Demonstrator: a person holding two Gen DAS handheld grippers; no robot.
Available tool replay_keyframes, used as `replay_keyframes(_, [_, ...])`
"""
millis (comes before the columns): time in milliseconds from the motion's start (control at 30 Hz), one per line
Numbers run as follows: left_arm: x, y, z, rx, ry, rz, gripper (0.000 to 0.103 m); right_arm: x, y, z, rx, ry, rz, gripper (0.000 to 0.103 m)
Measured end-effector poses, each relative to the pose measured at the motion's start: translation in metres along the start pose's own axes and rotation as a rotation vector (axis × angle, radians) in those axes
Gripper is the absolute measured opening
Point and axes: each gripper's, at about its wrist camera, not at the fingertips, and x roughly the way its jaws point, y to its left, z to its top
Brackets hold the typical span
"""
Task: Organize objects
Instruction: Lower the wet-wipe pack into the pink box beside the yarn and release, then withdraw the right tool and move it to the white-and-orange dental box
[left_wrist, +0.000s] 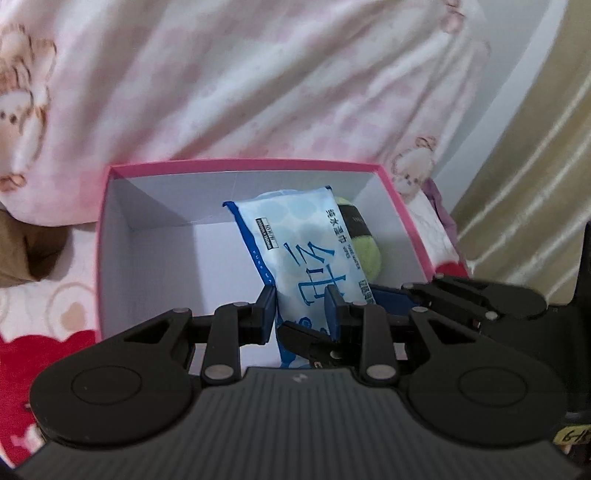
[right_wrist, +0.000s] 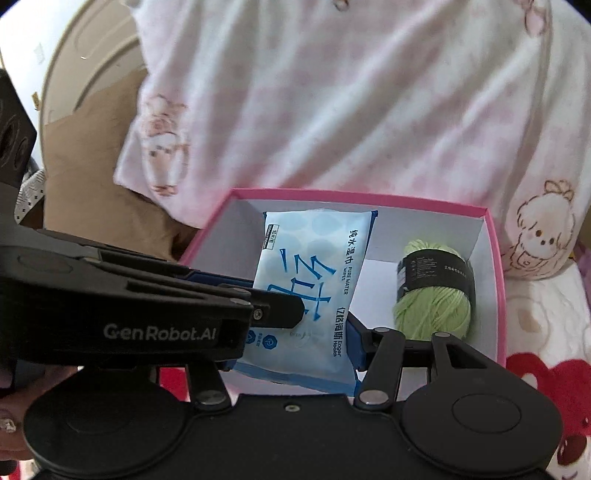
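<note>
Both grippers share one wipes packet (right_wrist: 306, 291): the left gripper (left_wrist: 301, 308) has its jaws pinched on the near end, the right gripper (right_wrist: 314, 332) has its jaws part-open across its width. It hangs over the pink box (right_wrist: 495, 258), yarn ball (right_wrist: 434, 291) beyond; lowering and letting go seems next.

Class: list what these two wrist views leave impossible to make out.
- Right wrist view: one finger of the right gripper, hidden behind the black left gripper; its grip unclear.
- Left wrist view: green yarn ball, mostly behind the blue plastic wet-wipes pack.
- Both views: pink-rimmed white cardboard box's near wall, mostly behind the grippers.
</note>
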Motion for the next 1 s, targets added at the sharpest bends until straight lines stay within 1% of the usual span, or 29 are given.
replay_keyframes(67, [0.015,0.007,0.002,-0.023,0.0,-0.003,0.026,0.015,-0.009,0.001,0.032,0.017,0.003,0.059])
replay_keyframes(167, [0.037,0.015,0.002,-0.049,0.004,-0.001,0.026,0.036,-0.018,0.003,0.044,0.041,-0.006,0.059])
replay_keyframes(267, [0.056,0.022,0.004,-0.061,0.02,0.022,0.026,0.057,-0.023,0.005,0.057,0.069,-0.014,0.059])
replay_keyframes(367, [0.075,0.032,0.01,-0.109,0.055,0.009,0.026,0.077,-0.026,0.012,0.025,0.115,-0.047,0.059])
replay_keyframes(433, [0.087,0.036,0.01,-0.135,0.072,0.008,0.026,0.087,-0.031,0.013,0.044,0.146,-0.052,0.059])
replay_keyframes(533, [0.094,0.03,0.008,-0.126,0.066,0.022,0.027,0.093,-0.039,0.012,0.098,0.174,-0.088,0.061])
replay_keyframes(567, [0.093,0.029,0.007,-0.117,0.063,0.025,0.027,0.092,-0.042,0.011,0.134,0.183,-0.087,0.061])
replay_keyframes(633, [0.09,0.025,0.007,-0.093,0.068,0.015,0.028,0.084,-0.043,0.008,0.158,0.171,-0.095,0.065])
replay_keyframes(733, [0.082,0.017,0.003,-0.06,0.094,0.036,0.029,0.064,-0.032,-0.001,0.056,0.133,-0.121,0.067])
replay_keyframes(867, [0.062,0.005,-0.004,-0.001,0.129,0.092,0.03,0.028,-0.028,-0.01,0.006,0.113,-0.09,0.067])
replay_keyframes(1000, [0.027,-0.009,-0.005,0.032,0.12,0.103,0.032,-0.015,-0.022,-0.01,-0.061,0.086,-0.091,0.067])
